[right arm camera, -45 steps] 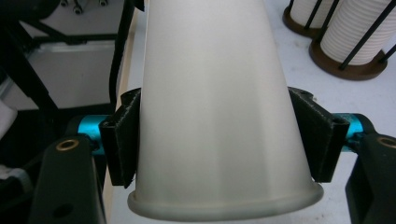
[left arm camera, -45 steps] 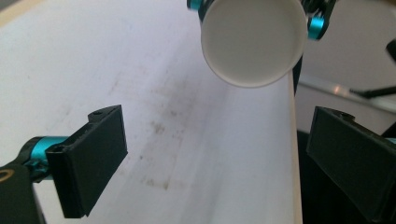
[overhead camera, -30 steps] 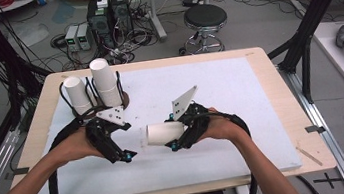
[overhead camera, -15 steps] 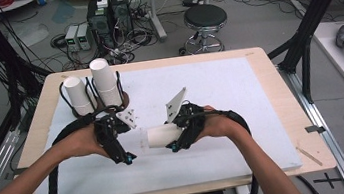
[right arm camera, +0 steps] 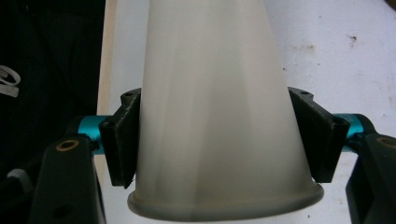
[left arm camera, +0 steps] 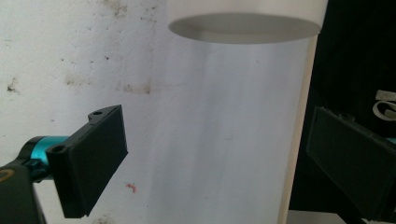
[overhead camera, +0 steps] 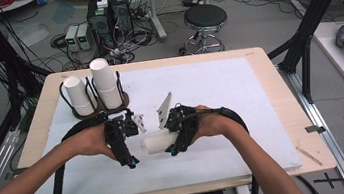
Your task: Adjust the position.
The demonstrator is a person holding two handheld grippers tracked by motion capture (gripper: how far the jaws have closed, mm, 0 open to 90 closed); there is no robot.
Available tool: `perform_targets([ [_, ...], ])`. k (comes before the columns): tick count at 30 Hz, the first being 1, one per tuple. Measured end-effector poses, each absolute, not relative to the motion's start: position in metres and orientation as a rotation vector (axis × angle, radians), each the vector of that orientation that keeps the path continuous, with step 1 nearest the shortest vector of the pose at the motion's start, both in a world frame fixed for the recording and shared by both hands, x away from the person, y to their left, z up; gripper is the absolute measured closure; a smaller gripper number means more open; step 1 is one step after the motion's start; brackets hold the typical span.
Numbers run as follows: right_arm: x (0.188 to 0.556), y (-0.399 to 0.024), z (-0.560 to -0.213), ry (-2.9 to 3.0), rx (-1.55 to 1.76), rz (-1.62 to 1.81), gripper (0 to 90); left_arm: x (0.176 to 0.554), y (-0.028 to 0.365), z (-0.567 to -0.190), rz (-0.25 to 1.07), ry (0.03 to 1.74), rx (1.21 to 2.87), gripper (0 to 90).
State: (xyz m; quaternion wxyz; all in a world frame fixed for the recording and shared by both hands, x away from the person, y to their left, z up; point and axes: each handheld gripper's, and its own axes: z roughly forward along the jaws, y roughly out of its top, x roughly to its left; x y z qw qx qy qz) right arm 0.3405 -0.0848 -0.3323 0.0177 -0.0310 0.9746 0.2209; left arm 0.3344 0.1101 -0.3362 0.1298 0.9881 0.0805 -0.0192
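A white paper cup (overhead camera: 155, 142) lies on its side above the white board, and my right gripper (overhead camera: 174, 137) is shut on it near its rim. In the right gripper view the two black jaws press on both sides of the cup (right arm camera: 219, 93), just above its rolled rim; the right gripper (right arm camera: 224, 140) points along the cup. My left gripper (overhead camera: 134, 143) faces the cup's base from the left, open. In the left gripper view the cup's base (left arm camera: 245, 21) hangs just ahead of the left gripper (left arm camera: 215, 116), whose jaws stand wide apart with nothing between them.
A dark wire cup holder (overhead camera: 123, 102) stands at the back left of the white foam board (overhead camera: 240, 93), with a single cup (overhead camera: 79, 96) and a taller stack of cups (overhead camera: 107, 88) in it. Cables trail from both grippers toward the table's front edge.
My left gripper has moved right, up to the cup's base. The right gripper has kept its hold on the cup and shifted slightly right.
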Motion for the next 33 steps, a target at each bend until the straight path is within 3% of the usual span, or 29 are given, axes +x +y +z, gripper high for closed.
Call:
perform_targets([
  [27,0.336,-0.078,-0.330,3.028,-0.153,0.711,27.6,0.338,0.082,-0.336,-0.082,0.114,2.891,5.1],
  [33,0.336,-0.078,-0.330,3.022,-0.160,0.725,27.6,0.336,0.080,-0.340,-0.083,0.174,2.847,5.2],
])
